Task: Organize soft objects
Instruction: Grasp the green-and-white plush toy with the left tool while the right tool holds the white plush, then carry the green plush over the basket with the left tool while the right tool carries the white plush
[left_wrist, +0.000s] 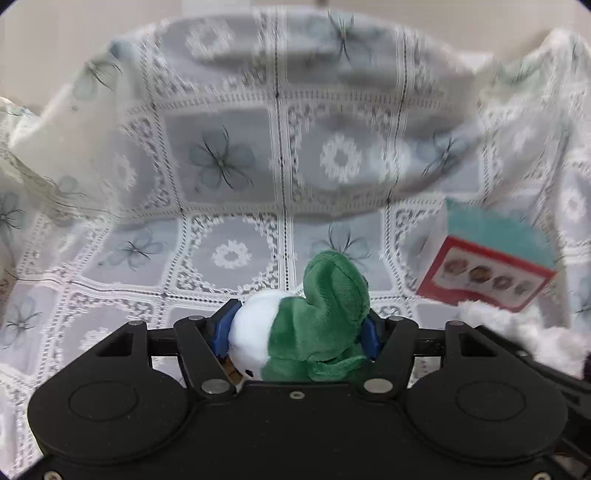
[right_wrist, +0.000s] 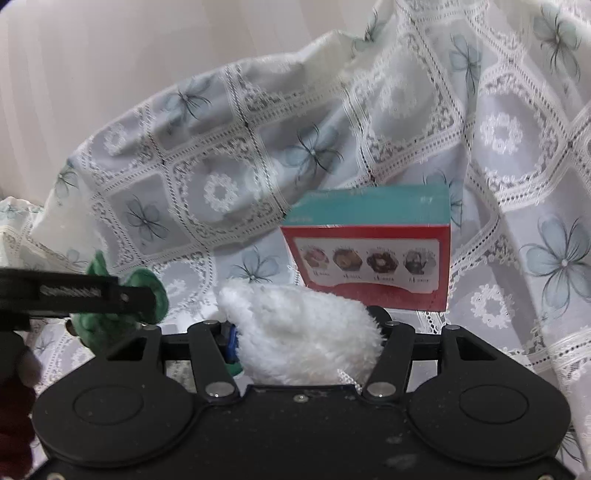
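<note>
A small plush toy with a green body and a white head sits between the blue pads of my left gripper, which is shut on it above the lace cloth. My right gripper is shut on a white fluffy plush that fills the space between its fingers. In the right wrist view the green toy shows at the left, partly behind a black finger of the left gripper. The white plush also shows at the lower right of the left wrist view.
A white lace cloth with blue flowers covers the surface and rises in folds behind and at both sides. A red and teal box printed with doughnuts stands just beyond the white plush. A hand in a dark red sleeve shows at the lower left.
</note>
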